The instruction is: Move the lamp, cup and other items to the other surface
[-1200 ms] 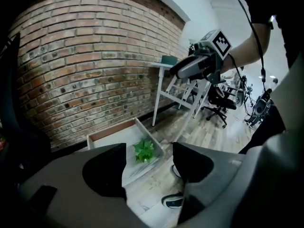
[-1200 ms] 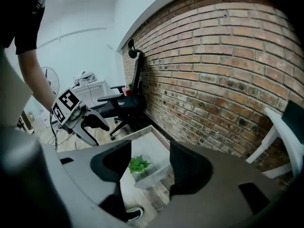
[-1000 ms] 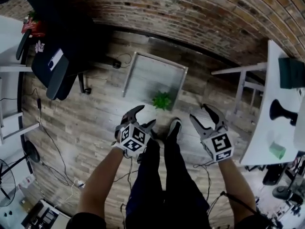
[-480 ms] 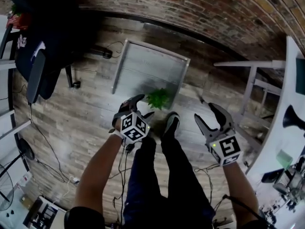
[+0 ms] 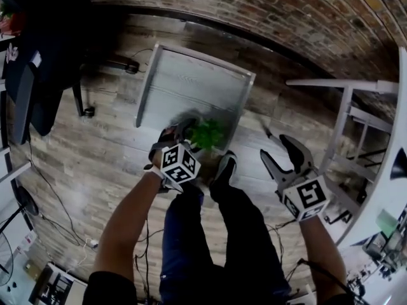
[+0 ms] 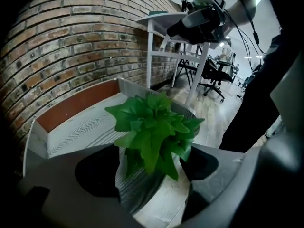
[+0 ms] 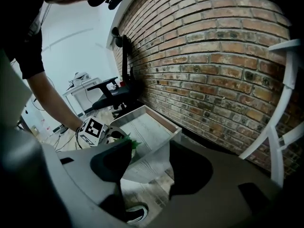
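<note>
Brick wall point(image 5: 267, 11) backs a low grey wooden tray-like surface point(image 5: 191, 75) on the plank floor point(image 5: 95, 157). At its near corner stands a green leafy plant in a pale ribbed pot point(image 6: 152, 127). The left gripper point(image 5: 183, 131) has just been opening its jaws; they stand wide on either side of the pot, seemingly not touching it. The right gripper point(image 5: 275, 148) hangs over the floor, jaws apart and empty.

No words, numbers or brand names can be read anywhere. The only printed signs are black-and-white square markers, patterns and not letters: on the left cube point(image 5: 180, 164) of the left gripper point(image 5: 183, 129) and the right cube point(image 5: 307, 197) of the right gripper point(image 5: 275, 146). The dark fabric point(image 5: 44, 75) at far left bears a small white print — too blurred to read.
</note>
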Tool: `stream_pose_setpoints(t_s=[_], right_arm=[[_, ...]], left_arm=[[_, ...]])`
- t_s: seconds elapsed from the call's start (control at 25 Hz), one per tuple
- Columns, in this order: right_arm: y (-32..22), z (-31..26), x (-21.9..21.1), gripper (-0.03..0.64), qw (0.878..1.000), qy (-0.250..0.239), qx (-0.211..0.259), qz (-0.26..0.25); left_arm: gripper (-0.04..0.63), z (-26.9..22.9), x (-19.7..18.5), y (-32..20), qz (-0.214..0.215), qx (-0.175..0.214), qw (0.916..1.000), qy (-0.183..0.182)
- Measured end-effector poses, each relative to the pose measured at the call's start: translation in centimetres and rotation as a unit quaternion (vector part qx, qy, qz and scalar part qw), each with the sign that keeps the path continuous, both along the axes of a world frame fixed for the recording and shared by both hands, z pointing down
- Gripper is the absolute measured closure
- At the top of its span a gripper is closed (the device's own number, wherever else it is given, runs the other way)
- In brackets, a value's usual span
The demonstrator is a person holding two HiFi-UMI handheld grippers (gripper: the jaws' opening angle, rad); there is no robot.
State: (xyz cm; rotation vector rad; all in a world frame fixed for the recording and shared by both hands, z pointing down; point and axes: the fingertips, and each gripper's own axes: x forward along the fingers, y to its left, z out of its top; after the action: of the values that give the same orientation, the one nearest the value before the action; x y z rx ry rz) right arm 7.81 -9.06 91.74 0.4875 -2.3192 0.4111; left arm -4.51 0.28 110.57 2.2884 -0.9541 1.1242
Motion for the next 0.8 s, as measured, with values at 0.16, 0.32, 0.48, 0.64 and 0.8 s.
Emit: stream_pose_setpoints(t_s=[0.16, 0.32, 0.48, 0.64, 0.8], right_arm=[[-0.5, 1.8, 0.0, 0.364, 1.0, -0.008, 0.005, 0.0], [-0.7, 2.7, -0.2, 0.365, 1.0, -0.018, 0.01, -0.003], [-0.8, 2.6, -0.1, 0.373, 1.0, -0.021, 0.016, -0.007], [-0.9, 1.5, 0.6, 0.373, 1.0, -0.015, 0.008, 0.005], [-0.7, -1.6, 0.4, 0.373, 1.0, -0.017, 0.005, 0.009]], left_arm=[[0.219, 0.7, 1.0, -1.2, -0.007, 0.019, 0.9994, 0.027], [0.293, 1.2, 2.0, -1.4, 0.003, 0.032, 0.9989, 0.033], [0.307, 1.2, 2.3, -1.7, -0.006, 0.045, 0.9987, 0.024], [0.307, -1.0, 2.1, -2.1, -0.024, 0.046, 0.9983, 0.026], [0.307, -5.7, 1.3, -1.9, -0.039, 0.042, 0.9978, 0.034]])
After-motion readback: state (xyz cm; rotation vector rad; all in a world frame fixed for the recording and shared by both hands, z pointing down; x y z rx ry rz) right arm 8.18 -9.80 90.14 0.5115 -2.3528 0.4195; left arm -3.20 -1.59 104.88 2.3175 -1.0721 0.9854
